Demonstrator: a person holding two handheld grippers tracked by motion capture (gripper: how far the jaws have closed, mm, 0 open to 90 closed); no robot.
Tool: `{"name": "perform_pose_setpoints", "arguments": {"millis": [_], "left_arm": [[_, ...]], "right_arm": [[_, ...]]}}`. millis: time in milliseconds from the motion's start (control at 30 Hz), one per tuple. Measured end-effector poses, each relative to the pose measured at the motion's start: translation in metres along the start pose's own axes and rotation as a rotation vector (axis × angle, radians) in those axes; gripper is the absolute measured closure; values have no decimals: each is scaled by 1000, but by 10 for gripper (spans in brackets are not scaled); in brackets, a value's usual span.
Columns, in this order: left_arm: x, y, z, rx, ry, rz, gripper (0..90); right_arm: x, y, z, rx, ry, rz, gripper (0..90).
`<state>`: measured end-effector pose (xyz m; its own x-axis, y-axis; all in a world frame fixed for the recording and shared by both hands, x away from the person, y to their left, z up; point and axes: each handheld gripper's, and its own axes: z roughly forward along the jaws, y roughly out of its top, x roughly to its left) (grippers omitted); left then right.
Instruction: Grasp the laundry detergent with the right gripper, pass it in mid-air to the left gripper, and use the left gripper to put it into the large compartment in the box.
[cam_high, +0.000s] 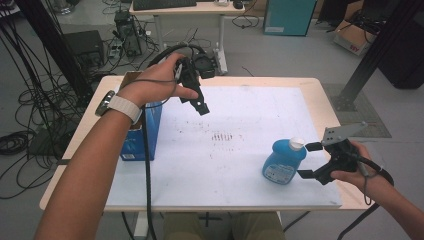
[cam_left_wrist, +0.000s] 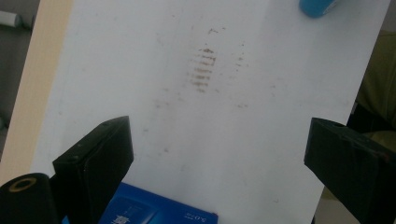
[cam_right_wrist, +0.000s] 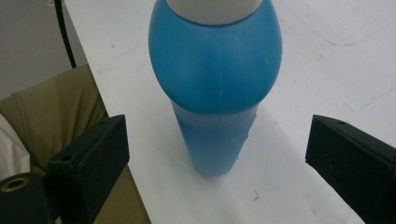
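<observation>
Currently the blue bottle (cam_high: 283, 161) with its white cap (cam_high: 297, 144) stands upright on the white sheet (cam_high: 240, 115) that covers the desk (cam_high: 312, 92), near the sheet's front right corner. Directly to its right, the right gripper (cam_high: 310, 160) is held level and points at the bottle; its jaws stand wide apart, with no contact on the bottle. From the right gripper view, the bottle (cam_right_wrist: 215, 84) sits ahead of the gripper (cam_right_wrist: 217, 154), centred between the two black jaws and beyond their tips. A grey three-cornered plate (cam_high: 342, 132) tops this gripper.

Brown smudge marks (cam_high: 222, 136) lie on the sheet near its centre, left of the bottle.

At the desk's left edge a blue box (cam_high: 142, 135) stands upright. The left gripper (cam_high: 200, 105) hangs above the sheet near the rear left corner, just right of the box, pointing down. Its jaws are spread wide with nothing between them. From the left gripper view, the box (cam_left_wrist: 156, 210) appears at the bottom edge and the smudge marks (cam_left_wrist: 203, 70) farther up.
</observation>
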<state>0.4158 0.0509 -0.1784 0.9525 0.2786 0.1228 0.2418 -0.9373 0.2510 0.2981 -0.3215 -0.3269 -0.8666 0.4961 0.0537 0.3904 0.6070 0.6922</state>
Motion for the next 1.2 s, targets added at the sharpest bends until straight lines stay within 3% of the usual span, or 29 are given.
{"name": "perform_pose_setpoints", "arguments": {"millis": [833, 933, 1200], "left_arm": [[0, 0, 1, -3, 1, -1, 85], [1, 0, 0, 13, 0, 14, 85], [0, -1, 1, -1, 0, -2, 85]], "right_arm": [[0, -1, 0, 2, -1, 2, 59], [0, -1, 0, 4, 0, -3, 59], [0, -2, 0, 5, 0, 1, 60]]}}
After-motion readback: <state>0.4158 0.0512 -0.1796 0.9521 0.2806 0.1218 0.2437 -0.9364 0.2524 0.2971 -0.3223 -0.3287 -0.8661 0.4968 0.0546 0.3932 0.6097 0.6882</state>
